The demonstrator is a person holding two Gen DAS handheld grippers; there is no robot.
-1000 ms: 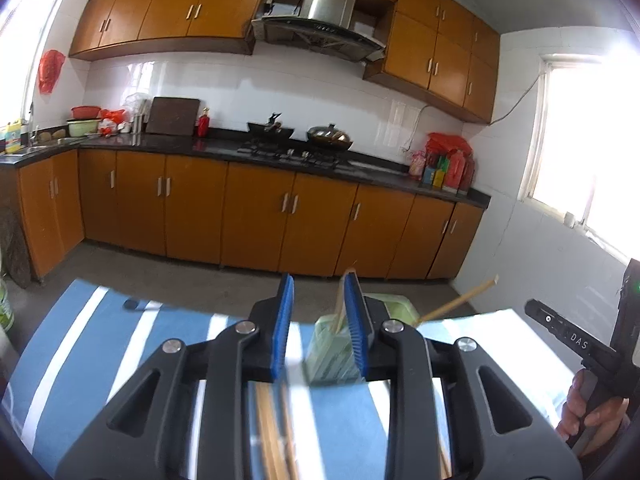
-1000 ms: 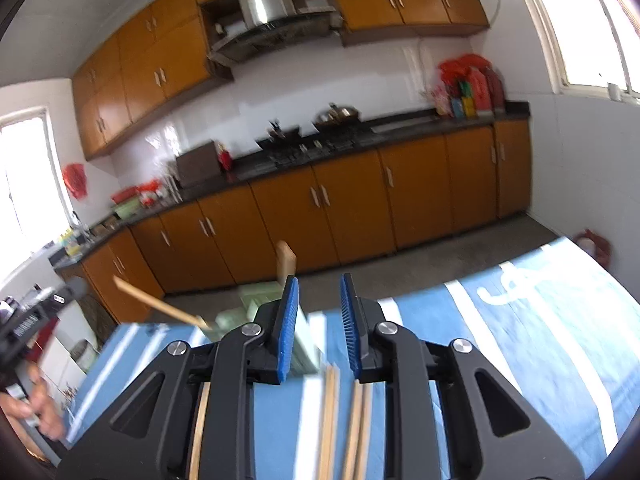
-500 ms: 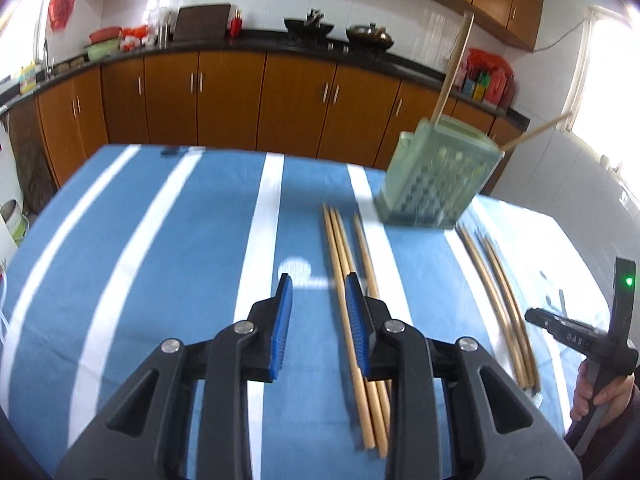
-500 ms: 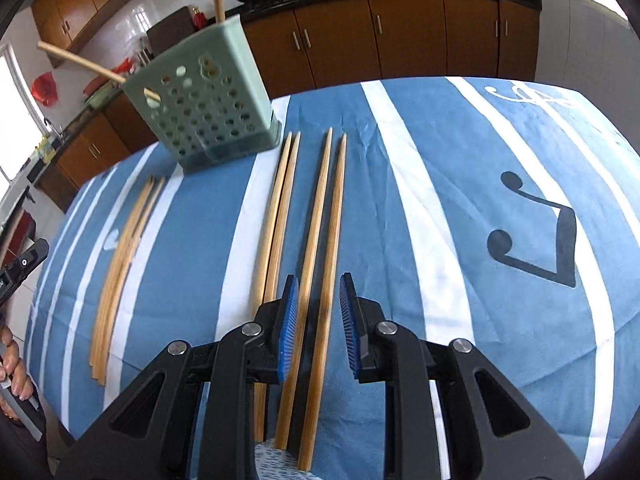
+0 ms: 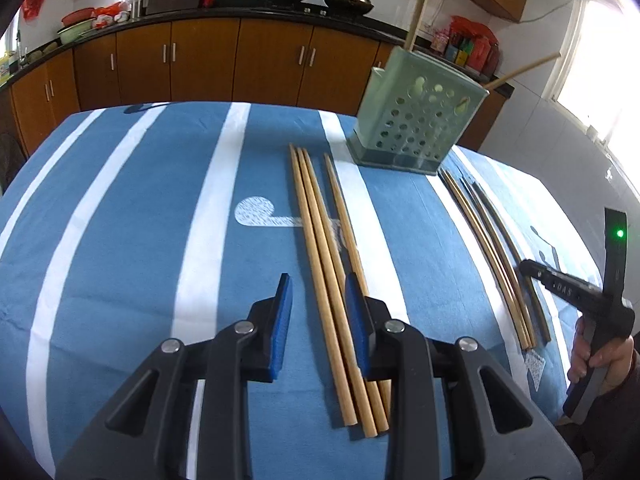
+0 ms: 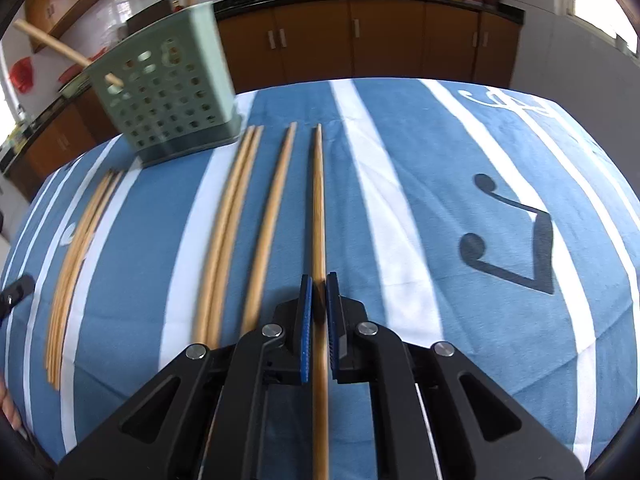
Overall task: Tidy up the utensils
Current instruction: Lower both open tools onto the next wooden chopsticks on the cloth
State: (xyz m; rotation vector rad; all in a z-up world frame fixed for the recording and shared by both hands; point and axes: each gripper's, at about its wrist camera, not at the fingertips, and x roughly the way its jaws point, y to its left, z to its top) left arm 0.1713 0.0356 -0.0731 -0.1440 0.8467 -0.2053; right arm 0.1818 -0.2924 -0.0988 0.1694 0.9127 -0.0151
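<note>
right gripper just closed, clamping one chopstick | left gripper part open, astride two chopsticks, gripping nothing

Blue striped tablecloth, wooden chopsticks, green perforated holder

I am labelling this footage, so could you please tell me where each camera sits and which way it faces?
Left wrist: on the left gripper, angled down at the striped table; open jaws straddle chopsticks; a hand holds the other gripper.
Right wrist: on the right gripper, angled down, closed on one chopstick.
Shared: green holder, table.
</note>
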